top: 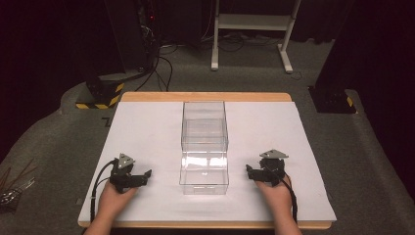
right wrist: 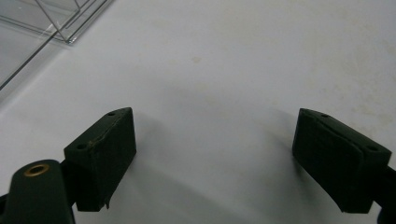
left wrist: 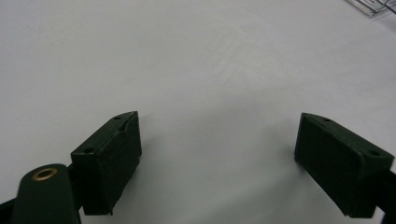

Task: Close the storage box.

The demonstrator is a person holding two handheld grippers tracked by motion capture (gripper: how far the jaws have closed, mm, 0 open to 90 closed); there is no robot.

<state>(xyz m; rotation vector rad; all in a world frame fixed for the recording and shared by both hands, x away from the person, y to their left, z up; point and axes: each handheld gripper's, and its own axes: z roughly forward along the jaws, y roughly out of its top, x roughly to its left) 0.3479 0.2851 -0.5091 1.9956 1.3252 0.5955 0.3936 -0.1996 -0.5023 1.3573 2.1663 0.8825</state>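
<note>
2 clear boxes [top: 204, 147] — left gripper [top: 147, 175], right gripper [top: 248, 170] both spread, empty.

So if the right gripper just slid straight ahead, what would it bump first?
Probably the clear box. The right gripper, jaws open, points left toward it, with bare white table between them. The box sits a bit off-line, so it might only clip a corner.

A wooden table [top: 205, 97] is covered by a white sheet [top: 147, 132]. Two clear plastic boxes [top: 204, 147] sit on the sheet, end to end, midway between the left gripper [top: 142, 176] and right gripper [top: 252, 172].
</note>
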